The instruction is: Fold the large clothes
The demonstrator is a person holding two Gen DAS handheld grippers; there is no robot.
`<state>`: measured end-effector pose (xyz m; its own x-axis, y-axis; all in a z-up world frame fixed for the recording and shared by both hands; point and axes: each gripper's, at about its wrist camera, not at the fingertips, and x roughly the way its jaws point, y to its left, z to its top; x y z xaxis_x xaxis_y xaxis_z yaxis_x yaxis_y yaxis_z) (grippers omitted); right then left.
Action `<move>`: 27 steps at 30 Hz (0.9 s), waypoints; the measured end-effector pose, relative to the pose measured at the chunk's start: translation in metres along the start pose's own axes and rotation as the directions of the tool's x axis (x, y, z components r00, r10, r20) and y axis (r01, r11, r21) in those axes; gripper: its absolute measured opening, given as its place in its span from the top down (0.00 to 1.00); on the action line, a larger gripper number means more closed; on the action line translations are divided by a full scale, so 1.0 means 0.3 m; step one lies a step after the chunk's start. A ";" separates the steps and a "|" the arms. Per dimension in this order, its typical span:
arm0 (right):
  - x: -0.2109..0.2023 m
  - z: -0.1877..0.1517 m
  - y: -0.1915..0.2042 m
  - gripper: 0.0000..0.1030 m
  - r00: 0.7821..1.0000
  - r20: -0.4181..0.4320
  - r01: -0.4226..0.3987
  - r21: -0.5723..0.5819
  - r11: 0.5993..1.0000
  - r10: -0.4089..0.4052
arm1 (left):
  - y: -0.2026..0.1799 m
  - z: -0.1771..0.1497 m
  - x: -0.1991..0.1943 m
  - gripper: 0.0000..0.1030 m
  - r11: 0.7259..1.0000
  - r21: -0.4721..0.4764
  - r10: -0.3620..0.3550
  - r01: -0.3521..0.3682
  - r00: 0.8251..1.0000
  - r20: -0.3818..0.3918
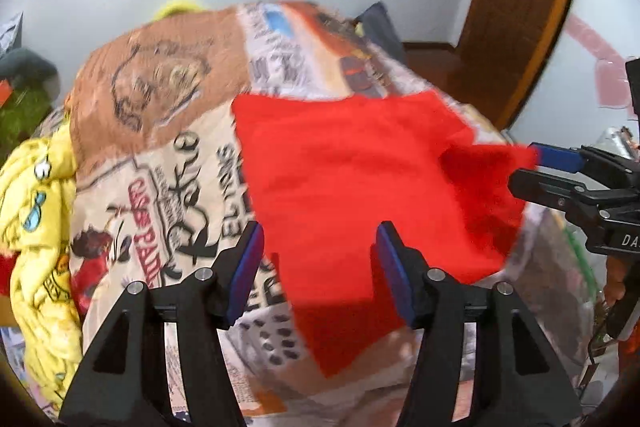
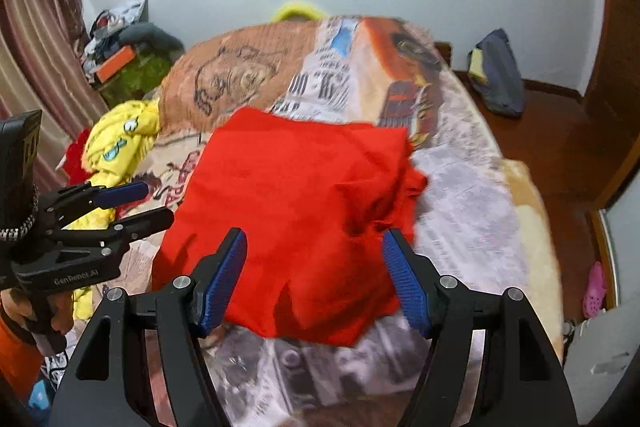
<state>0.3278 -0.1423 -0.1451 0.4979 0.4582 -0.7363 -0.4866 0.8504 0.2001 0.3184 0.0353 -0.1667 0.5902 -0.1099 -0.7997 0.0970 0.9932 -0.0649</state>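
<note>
I'm seeing one red garment lying blurred on the printed bedspread, folds unclear; left gripper and right gripper are both gaping, gripping nothing.

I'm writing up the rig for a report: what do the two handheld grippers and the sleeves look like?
Both the left gripper and the right gripper have black angular frames with silver pivot screws and blue ribbed pads. White lettering marks each body; a braided cord hangs by the left one. An orange sleeve shows under it.
</note>
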 end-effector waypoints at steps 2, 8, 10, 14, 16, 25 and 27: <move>0.058 -0.005 0.010 0.35 1.000 -0.031 0.003 -0.005 1.000 -0.003 | 0.029 -0.025 0.041 0.44 1.000 -0.018 -0.004 0.003 0.999 -0.039; 0.144 -0.051 -0.037 0.35 0.989 -0.100 0.104 -0.037 0.994 -0.108 | 0.046 -0.075 0.081 0.34 0.999 -0.044 0.009 -0.010 1.000 -0.023; 0.154 -0.076 -0.075 0.35 0.979 -0.115 0.162 -0.038 0.986 -0.165 | 0.052 -0.084 0.077 0.33 0.998 -0.055 0.002 -0.003 1.000 -0.020; 0.136 -0.136 -0.168 0.33 0.977 -0.133 0.170 0.002 0.985 -0.168 | 0.058 -0.109 0.068 0.28 0.998 -0.071 0.001 -0.002 1.000 -0.017; 0.109 -0.158 -0.203 0.32 0.975 -0.133 0.182 0.034 0.983 -0.176 | 0.064 -0.130 0.059 0.25 0.997 -0.070 0.015 -0.015 1.000 -0.009; -0.032 -0.209 -0.257 0.31 0.964 -0.094 0.252 0.040 0.967 -0.247 | 0.116 -0.205 0.001 0.14 0.996 -0.060 0.058 -0.060 0.998 -0.038; -0.055 -0.201 -0.252 0.31 0.967 -0.082 0.246 0.037 0.969 -0.243 | 0.128 -0.210 -0.012 0.14 0.994 -0.043 0.099 -0.101 0.994 -0.037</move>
<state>0.3132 -0.2298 -0.1871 0.5405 0.2155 -0.8133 -0.3223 0.9459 0.0365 0.2695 0.0764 -0.2040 0.5672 -0.0095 -0.8235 0.0027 0.9999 -0.0097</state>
